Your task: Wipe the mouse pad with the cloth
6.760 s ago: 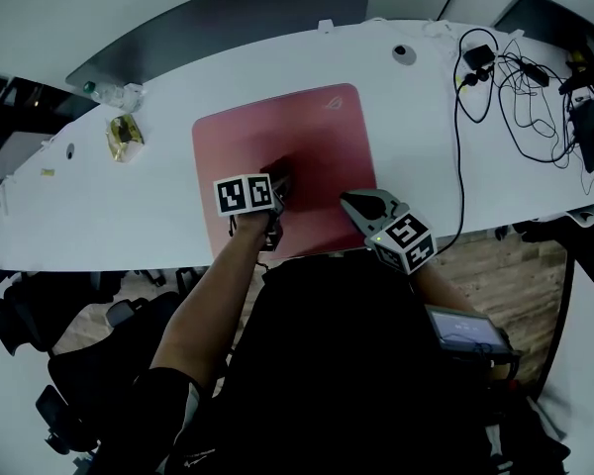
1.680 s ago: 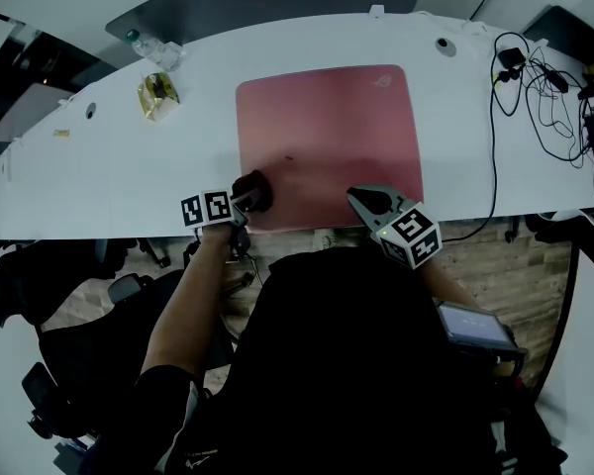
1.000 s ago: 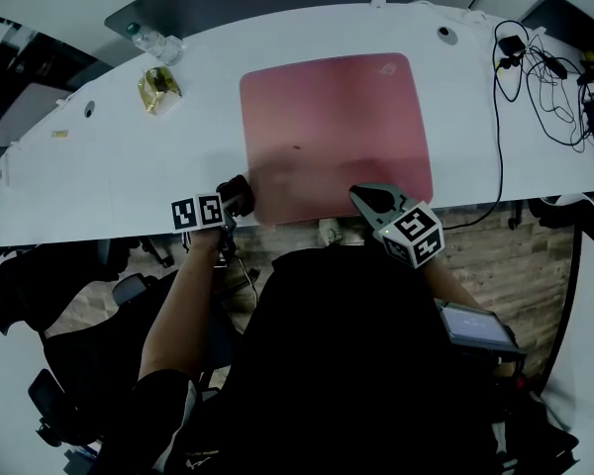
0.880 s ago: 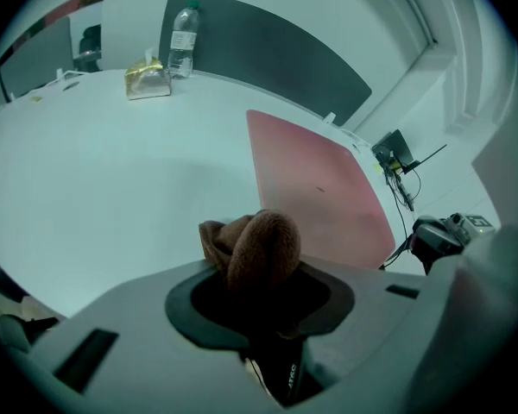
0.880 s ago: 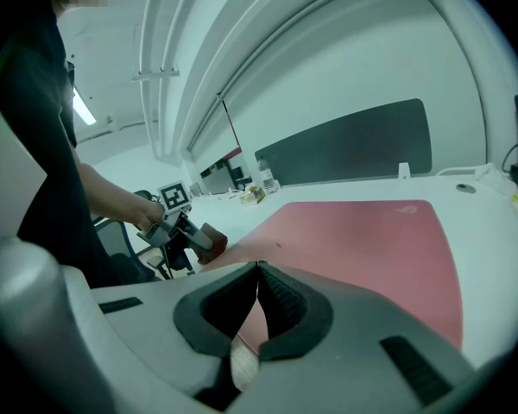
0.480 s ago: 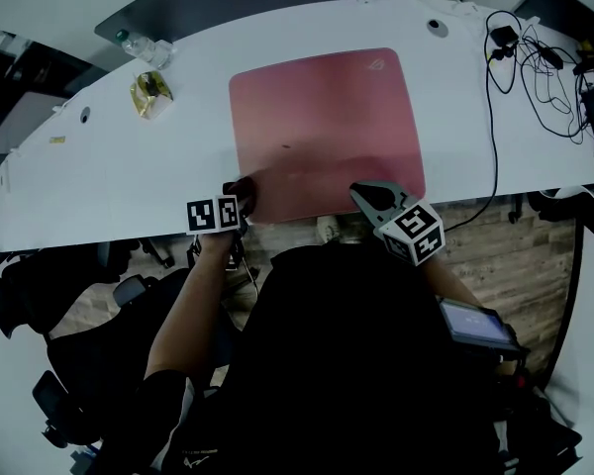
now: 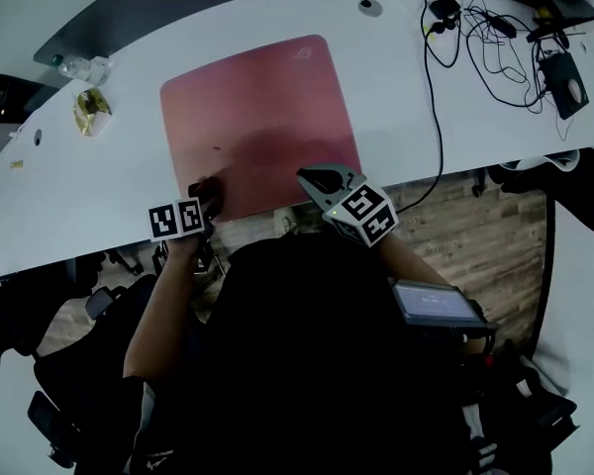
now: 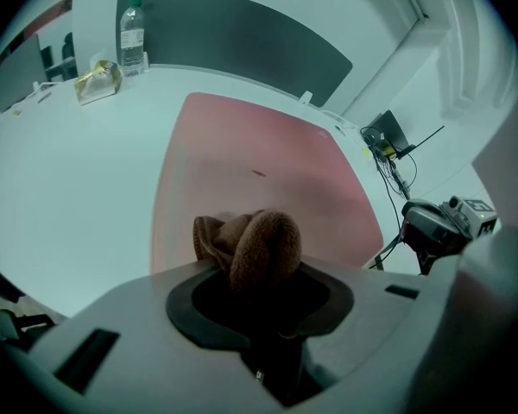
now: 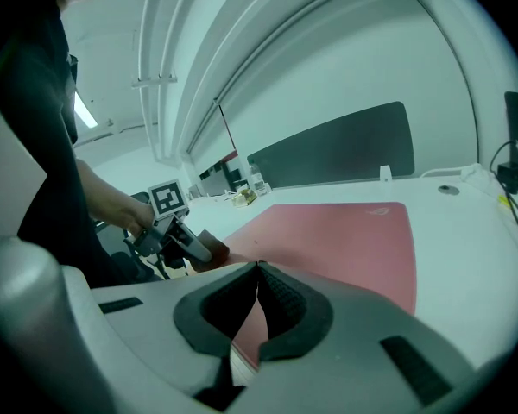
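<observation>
Brown cloth at the near left corner of the pink mouse pad

The mouse pad (image 7: 257,127) is a rounded pink rectangle lying flat on the white worktop (image 7: 406,97), with a faint logo at its far right corner and a small dark speck left of centre. The left hand-held gripper (image 8: 257,272) is clamped on a bunched, fuzzy brown cloth (image 8: 255,247), which rests at the pad's near left corner. The right hand-held gripper (image 9: 257,272) has its jaws together and empty, by the pad's near edge toward the right.
</observation>
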